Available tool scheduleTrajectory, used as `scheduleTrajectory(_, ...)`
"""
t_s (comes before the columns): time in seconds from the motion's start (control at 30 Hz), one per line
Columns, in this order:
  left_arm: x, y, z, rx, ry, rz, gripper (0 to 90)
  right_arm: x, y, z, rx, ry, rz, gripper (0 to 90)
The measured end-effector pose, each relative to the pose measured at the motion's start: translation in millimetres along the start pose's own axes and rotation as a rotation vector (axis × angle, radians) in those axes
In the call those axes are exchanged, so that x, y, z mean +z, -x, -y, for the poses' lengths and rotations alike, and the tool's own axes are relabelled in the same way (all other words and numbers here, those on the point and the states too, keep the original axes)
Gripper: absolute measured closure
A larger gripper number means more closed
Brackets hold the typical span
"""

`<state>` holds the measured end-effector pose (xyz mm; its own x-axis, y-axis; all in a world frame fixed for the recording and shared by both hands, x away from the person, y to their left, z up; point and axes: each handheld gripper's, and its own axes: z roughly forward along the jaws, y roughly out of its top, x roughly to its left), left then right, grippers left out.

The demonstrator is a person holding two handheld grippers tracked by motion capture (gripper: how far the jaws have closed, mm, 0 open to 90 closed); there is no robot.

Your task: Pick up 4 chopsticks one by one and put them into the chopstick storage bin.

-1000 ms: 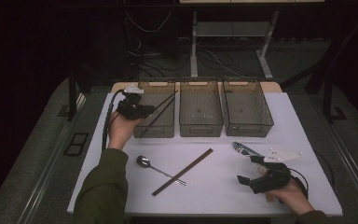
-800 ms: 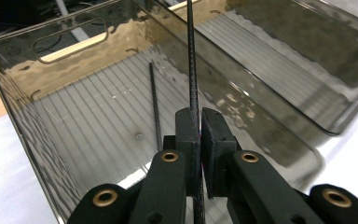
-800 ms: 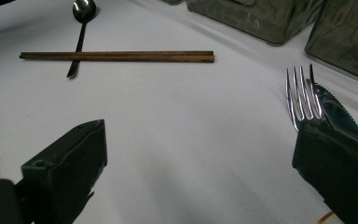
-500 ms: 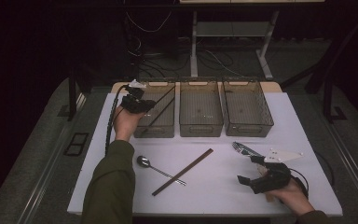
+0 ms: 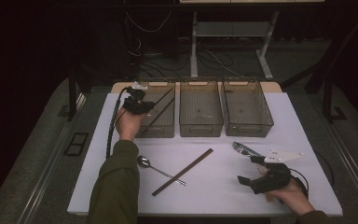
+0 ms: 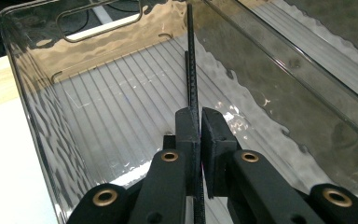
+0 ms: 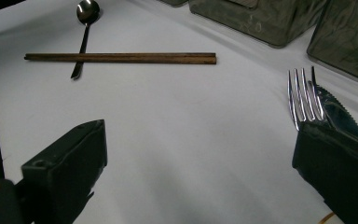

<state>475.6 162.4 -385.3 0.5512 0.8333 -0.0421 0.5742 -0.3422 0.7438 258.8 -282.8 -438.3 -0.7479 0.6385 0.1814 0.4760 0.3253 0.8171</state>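
The left gripper (image 6: 199,122), clenched on a black stick (image 6: 191,60), holds it inside bin 1 (image 5: 161,123); next, release; the right gripper (image 7: 200,158) rests released by the fork (image 7: 300,95).

In the right gripper view the fork (image 7: 302,95) and the knife (image 7: 340,116) beside it run under that gripper's own jaw, handles hidden, while in the left gripper view the black chopstick (image 6: 191,60) leaves the frame at top and bottom.
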Motion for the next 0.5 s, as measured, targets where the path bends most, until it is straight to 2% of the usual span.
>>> scheduleTrajectory(0.3, 0.6, -1.2, -0.1, -0.009, 0.004, -0.017, 84.5, 0.0, -0.2, 0.0, 0.0, 0.0, -0.002, 3.2)
scheduleTrajectory(0.5, 0.6, -0.7, 0.0, -0.009, 0.0, -0.02, 77.7, 0.3, -1.1, -0.1, 0.002, 0.0, -0.002, 3.3)
